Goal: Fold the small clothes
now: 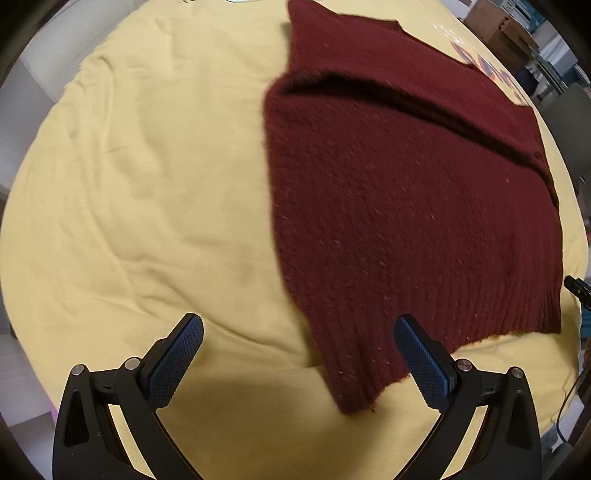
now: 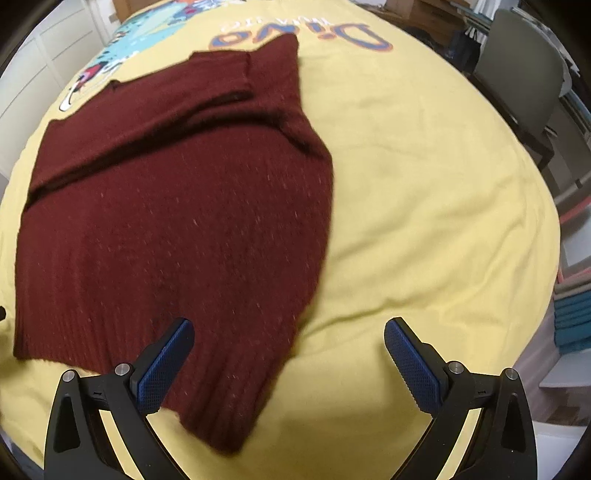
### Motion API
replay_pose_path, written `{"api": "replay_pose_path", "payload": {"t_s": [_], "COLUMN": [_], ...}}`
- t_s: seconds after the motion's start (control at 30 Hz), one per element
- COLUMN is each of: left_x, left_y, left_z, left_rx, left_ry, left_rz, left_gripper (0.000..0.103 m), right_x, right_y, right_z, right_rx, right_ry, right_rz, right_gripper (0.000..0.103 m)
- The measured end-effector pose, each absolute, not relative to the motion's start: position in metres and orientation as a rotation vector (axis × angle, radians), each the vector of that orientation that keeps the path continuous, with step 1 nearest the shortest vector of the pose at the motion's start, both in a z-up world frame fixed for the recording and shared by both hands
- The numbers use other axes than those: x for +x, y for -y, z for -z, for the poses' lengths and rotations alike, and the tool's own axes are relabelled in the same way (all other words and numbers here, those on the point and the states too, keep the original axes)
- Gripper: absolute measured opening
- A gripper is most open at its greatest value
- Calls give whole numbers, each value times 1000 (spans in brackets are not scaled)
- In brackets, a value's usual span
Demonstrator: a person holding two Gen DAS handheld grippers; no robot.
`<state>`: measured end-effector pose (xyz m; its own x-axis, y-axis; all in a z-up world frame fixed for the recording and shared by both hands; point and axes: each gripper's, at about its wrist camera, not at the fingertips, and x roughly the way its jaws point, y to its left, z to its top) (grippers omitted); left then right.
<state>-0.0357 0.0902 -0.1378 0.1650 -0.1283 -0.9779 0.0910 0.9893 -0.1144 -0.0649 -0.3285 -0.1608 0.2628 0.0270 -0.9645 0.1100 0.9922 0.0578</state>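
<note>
A dark red knitted sweater (image 1: 413, 206) lies spread on a yellow cloth (image 1: 147, 184), with a sleeve folded across its upper part. In the left wrist view it fills the right half; its ribbed hem corner reaches between my fingers. My left gripper (image 1: 297, 328) is open and empty, just above that hem corner. In the right wrist view the sweater (image 2: 177, 221) fills the left half, on the yellow cloth (image 2: 424, 184). My right gripper (image 2: 288, 332) is open and empty above the hem's right corner.
The yellow cloth carries a printed cartoon and the word "Dino" (image 2: 295, 33) at the far side. A grey chair (image 2: 524, 74) and stacked boxes stand at the right. A black cable (image 1: 569, 387) hangs at the table's right edge.
</note>
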Motion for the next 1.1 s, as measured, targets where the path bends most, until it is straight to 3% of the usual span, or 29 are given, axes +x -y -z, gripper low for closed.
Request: {"api": "replay_pose_path", "payload": {"t_s": [0.33,0.43,0.53,0.63,0.7,0.8,1.1], "left_x": [-22,-19,-15,-15,-14,-10,8], "left_y": [-81,-82,-81,-77,-75,-73,-90], "left_z": [168,173,179,185,189,185,124], "left_rx": [-47,-63,-69,-72,-102,-97,-251], "left_ry": [-1488,-1508,-1526,-1546,-1562,-1563,-1412], "left_rz": [234,245,256,291,308,325,387], "left_gripper": [100,87,72,44,14,10,9], "right_x": [-74,-73,-73,-75,-74,-74,-60], "right_y": [327,320,312,307,310,313,327], "right_z": [181,184,192,198,198,192,144], "right_rx": [186,194,221,235,278,285,333], "right_ry": [-1414,-1441,-1487,-1515,-1513,-1507,-1370], "right_rz": [39,5,-33,-58,-85,-104,-136], "right_gripper": [102,95,76,55,22,13,12]}}
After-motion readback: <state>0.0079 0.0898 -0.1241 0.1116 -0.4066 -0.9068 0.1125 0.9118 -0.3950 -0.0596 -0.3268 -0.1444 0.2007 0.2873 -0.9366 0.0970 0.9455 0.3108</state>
